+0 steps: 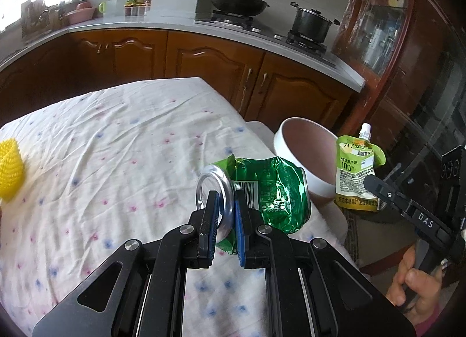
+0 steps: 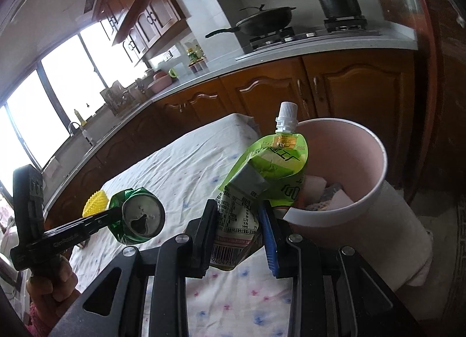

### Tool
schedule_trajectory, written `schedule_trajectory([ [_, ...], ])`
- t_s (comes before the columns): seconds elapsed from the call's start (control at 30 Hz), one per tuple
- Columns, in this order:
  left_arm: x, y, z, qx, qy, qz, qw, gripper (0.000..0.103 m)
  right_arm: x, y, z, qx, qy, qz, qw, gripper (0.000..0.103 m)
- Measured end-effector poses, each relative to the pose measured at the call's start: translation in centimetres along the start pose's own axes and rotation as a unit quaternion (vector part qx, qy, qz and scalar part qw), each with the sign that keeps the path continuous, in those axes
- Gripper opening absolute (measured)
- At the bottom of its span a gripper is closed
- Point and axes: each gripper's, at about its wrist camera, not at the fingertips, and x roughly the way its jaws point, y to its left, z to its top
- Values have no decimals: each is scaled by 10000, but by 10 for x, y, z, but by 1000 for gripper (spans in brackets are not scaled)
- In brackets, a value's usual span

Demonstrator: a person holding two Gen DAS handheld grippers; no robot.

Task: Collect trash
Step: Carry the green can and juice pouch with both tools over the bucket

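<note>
1. The left gripper (image 1: 226, 214) is clenched on the rim end of a crushed green can (image 1: 262, 191), held lying sideways above the cloth-covered surface (image 1: 116, 147), near the bin (image 1: 305, 159) but not yet over it.
2. The right gripper (image 2: 240, 235) grasps the lower part of a green juice pouch (image 2: 262, 179), its white cap (image 2: 287, 117) pointing up, held just in front of the bin's near rim (image 2: 335, 214).
3. The bin stands off the edge of the surface and already holds some pale wrappers (image 2: 329, 194).
4. The step in hand looks like dropping both pieces in. Best to do one at a time: carry the pouch forward until its whole body is past the near rim, then open the gripper.
5. The pouch is limp and folded; it may cling to a finger, so tipping the gripper downward a little before release would help.
6. The can is pinched only at its end, so it could pivot. Keep the grip firm while moving across, and release only once the can is well inside the rim.
7. Keep the two grippers apart over the opening, as it looks narrow for both.
8. A yellow spiky ball (image 1: 10, 168) lies on the far part of the surface; whether it counts as trash I cannot tell.
</note>
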Motion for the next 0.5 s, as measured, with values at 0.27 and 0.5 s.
schedule_trajectory([
  [0.27,11,-27,14,164,-22,-174,9997,10,-10,-20,6,103,-112,-154,9998,30],
  [0.5,24,-51,28,315,-8,-310,9990,10,-13,-38,12,167,-147,-260,9994,30],
])
